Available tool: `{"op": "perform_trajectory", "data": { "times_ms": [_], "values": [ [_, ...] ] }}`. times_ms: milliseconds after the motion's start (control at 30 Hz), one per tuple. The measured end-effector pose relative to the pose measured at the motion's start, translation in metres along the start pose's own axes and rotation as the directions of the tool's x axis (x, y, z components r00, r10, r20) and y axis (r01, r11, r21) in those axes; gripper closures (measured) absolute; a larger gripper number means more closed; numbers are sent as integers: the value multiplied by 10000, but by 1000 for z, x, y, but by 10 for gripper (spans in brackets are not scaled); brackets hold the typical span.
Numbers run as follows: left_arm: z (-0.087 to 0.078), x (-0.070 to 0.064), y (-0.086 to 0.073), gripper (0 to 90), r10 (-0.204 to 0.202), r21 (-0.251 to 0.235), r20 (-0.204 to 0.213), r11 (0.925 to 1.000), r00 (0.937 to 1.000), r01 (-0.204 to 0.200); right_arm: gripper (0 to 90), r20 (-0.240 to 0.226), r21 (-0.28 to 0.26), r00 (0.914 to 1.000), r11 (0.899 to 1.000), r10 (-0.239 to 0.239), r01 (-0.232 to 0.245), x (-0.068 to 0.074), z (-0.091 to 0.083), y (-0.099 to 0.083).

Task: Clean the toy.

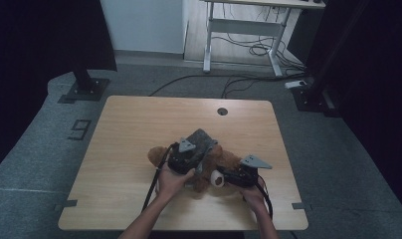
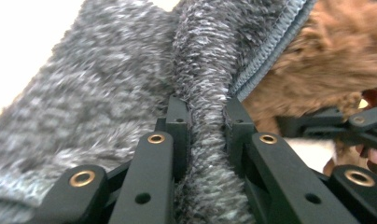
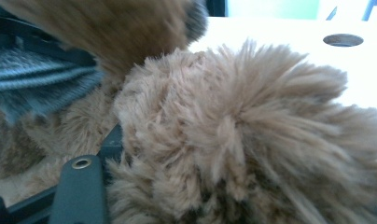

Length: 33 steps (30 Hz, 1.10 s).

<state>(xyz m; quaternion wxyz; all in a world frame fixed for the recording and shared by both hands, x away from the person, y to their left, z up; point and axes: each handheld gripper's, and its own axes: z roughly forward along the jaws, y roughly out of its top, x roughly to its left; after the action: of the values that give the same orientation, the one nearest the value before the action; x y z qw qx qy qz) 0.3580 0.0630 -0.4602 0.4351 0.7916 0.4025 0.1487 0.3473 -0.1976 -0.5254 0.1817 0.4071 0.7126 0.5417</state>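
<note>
Left tool pinches grey cloth beside teddy.

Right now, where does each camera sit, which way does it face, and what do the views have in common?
High view: above the person's side, looking forward and down on the wooden table; forearms, left gripper and right gripper work at a brown teddy bear.
Left gripper view: rides the left gripper, looking along its jaws, clamped on a fold of grey cloth.
Right gripper view: rides the right gripper, facing bear fur; one jaw shows at lower left.
Shared: bear and grey cloth appear in all three views.
</note>
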Motion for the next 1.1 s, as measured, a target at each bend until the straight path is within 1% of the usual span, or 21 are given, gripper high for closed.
{"op": "perform_trajectory", "data": {
  "times_ms": [67, 133, 167, 233, 300, 367, 433, 567, 633, 700, 733, 833, 900, 967, 1000, 1100],
  "values": [
    [-10, 10, -5, 765, -113, -162, -267, 9998, 9996, 109, 335, -1, -6, 10000, 10000, 9, -9, 0, 0, 0],
    [-20, 22, -11, 764, -376, -291, -497, 9989, 9981, 362, 334, 0, -12, 10000, 10000, 8, -8, 0, 0, 0],
    [-25, 31, -15, 764, -583, -324, -583, 9979, 9966, 564, 334, -2, -20, 10000, 10000, 11, -11, 0, 0, 0],
    [-31, 41, -23, 764, -804, -368, -802, 9963, 9935, 777, 333, -13, -25, 10000, 10000, 9, -9, 0, 0, 0],
    [-37, 51, -34, 764, -1098, -422, -932, 9934, 9896, 1063, 333, -59, -40, 10000, 10000, 0, 0, 0, 0, 0],
    [-41, 57, -45, 764, -1254, -472, -1090, 9915, 9861, 1208, 333, -75, -41, 10000, 10000, -2, 2, 0, 0, 0],
    [-45, 63, -51, 764, -1407, -480, -1193, 9896, 9828, 1358, 333, -85, -57, 10000, 10000, -17, 16, 0, 0, 0],
    [-53, 74, -52, 763, -1594, -394, -1366, 9871, 9777, 1554, 332, -74, -77, 10000, 10000, 7, -8, 0, 0, -1],
    [-59, 77, -49, 762, -1699, -459, -1305, 9852, 9768, 1652, 332, -78, -87, 10000, 10000, 31, -31, 0, 0, -1],
    [-68, 77, -43, 762, -1708, -703, -1148, 9840, 9786, 1635, 332, -98, -94, 9999, 9999, 82, -83, -1, 0, -1],
    [-73, 75, -38, 763, -1614, -857, -1136, 9846, 9803, 1522, 332, -105, -88, 9999, 9999, 113, -114, -2, 0, -1],
    [-80, 67, -22, 763, -1347, -1107, -1077, 9862, 9850, 1228, 332, -93, -65, 9999, 9999, 119, -119, -2, 0, -1],
    [-81, 60, -8, 763, -1178, -1304, -969, 9859, 9883, 1047, 332, -85, -77, 9999, 9999, 143, -144, -2, 0, -1],
    [-81, 52, 7, 762, -927, -1401, -869, 9869, 9919, 799, 332, -71, -93, 9999, 9999, 142, -143, -2, 0, -1],
    [-79, 48, 16, 763, -760, -1452, -770, 9873, 9941, 642, 332, -69, -102, 9999, 9998, 147, -148, -2, 0, -1],
    [-70, 37, 34, 763, -477, -1483, -559, 9882, 9973, 390, 332, -65, -116, 9999, 9998, 147, -148, -2, 0, -2]
  ]
}}
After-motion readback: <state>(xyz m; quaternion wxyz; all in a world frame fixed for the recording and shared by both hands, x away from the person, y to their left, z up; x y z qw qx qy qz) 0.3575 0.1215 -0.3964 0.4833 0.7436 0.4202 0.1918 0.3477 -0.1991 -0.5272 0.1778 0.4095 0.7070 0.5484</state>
